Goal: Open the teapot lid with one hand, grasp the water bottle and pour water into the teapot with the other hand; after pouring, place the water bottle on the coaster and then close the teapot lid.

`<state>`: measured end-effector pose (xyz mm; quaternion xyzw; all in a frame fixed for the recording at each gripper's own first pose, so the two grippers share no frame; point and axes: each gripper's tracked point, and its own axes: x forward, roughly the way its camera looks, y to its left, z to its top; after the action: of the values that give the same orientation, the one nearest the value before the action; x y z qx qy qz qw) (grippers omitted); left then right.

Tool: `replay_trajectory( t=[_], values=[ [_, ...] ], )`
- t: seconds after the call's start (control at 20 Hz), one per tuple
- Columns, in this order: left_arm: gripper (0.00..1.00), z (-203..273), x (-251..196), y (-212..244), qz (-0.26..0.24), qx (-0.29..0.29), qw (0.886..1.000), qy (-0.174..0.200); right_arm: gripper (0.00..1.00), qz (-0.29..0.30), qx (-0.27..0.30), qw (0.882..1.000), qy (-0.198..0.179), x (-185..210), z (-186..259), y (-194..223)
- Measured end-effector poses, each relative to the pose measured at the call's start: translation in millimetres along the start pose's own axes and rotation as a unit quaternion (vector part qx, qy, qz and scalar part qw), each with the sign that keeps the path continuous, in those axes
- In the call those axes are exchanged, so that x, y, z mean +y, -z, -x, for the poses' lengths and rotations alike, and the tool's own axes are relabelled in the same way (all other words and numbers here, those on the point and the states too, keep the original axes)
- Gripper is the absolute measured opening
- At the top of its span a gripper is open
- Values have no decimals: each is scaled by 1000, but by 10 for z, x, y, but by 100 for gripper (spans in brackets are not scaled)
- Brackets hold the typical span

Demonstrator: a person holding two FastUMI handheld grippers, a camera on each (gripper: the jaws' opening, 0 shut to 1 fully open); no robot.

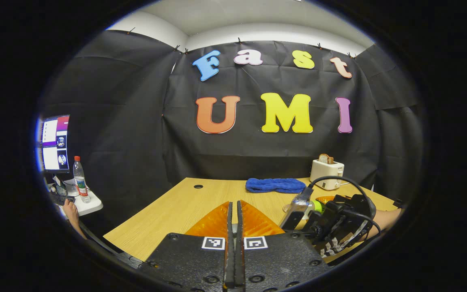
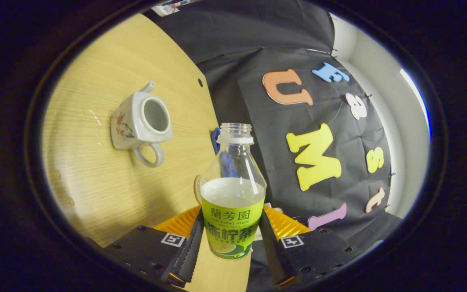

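Two risks face you: the uncapped water bottle (image 2: 233, 190), clamped at its label between your right gripper (image 2: 228, 235) fingers and part full, could slop if tipped before its mouth reaches the open-topped teapot (image 2: 138, 123) standing on the table (image 2: 95, 190) well aside; bare wood lies between. Your left gripper (image 1: 234, 227) is clenched, seemingly on nothing; I cannot find the lid.

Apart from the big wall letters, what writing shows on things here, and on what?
Clear plastic bottle with green label, clamped in the right gripper: printed label, not quoted here.
Red-capped bottle: label too small to read.
Monitor screen: too small to read.
Square black-and-white markers on the left gripper: patterns, no words.
White flowered teapot, white toaster: no writing seen.
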<state>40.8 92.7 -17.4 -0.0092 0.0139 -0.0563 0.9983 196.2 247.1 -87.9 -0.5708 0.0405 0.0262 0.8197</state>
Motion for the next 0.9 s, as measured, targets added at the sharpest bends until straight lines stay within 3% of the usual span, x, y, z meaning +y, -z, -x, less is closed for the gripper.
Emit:
replay_trajectory(
  t=[0.45, 0.65, 0.9],
  values=[
    [3, -27, 80, 59, 14, 7, 1000, 1, 72, 149, -30, 987, 55, -79, -12, -148],
    [3, -46, 135, 88, 20, 12, 1000, -2, 72, 220, -51, 971, 82, -115, 33, -281],
    [3, -42, 153, 110, 21, 15, 1000, -1, 72, 306, -82, 941, 123, -209, 109, -444]
  ],
)
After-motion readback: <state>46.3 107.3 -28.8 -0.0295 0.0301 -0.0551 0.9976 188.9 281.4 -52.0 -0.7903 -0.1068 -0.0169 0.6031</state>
